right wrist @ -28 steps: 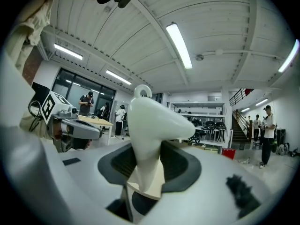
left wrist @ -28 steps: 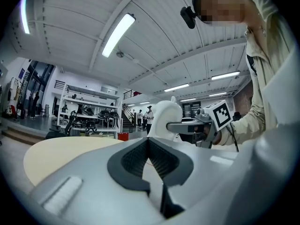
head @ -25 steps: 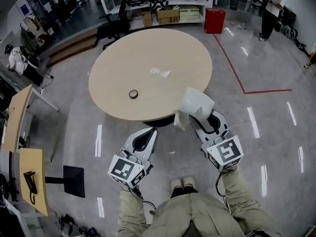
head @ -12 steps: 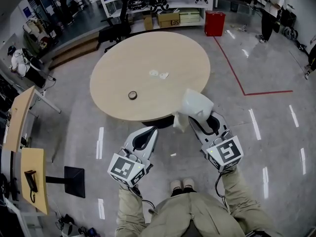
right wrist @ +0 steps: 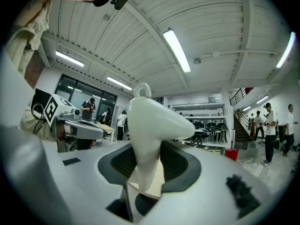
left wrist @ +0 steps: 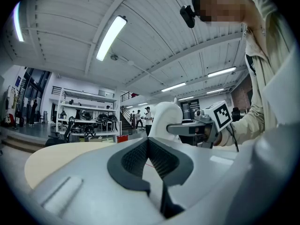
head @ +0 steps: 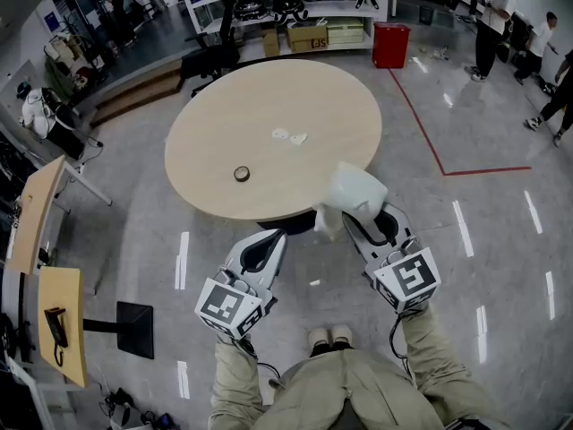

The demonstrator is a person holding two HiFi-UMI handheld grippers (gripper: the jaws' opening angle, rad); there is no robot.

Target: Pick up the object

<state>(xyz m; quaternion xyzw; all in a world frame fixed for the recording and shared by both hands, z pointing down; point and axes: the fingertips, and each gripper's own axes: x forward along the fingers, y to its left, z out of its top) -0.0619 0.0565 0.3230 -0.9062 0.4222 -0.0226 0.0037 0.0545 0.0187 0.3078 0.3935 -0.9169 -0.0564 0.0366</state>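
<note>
My right gripper (head: 362,215) is shut on a white, rounded plastic object (head: 356,189) with a small loop on top. It holds the object in the air just off the near edge of the round beige table (head: 215,124). In the right gripper view the object (right wrist: 151,121) stands upright between the dark pads (right wrist: 174,163), pinched at its narrow lower part. My left gripper (head: 269,238) hovers beside it to the left, shut, with nothing between its jaws. The left gripper view shows its pads (left wrist: 161,161) meeting and, beyond them, the white object (left wrist: 165,117).
On the table lie a small dark tape roll (head: 241,173) and two small white items (head: 289,135). A black chair (head: 201,56), shelves and a red box (head: 390,39) stand behind it. People (head: 494,16) walk at the far right. Small wooden desks (head: 31,213) are at the left.
Both grippers and the white object have kept still. More people have walked into view at the far right of the room.
</note>
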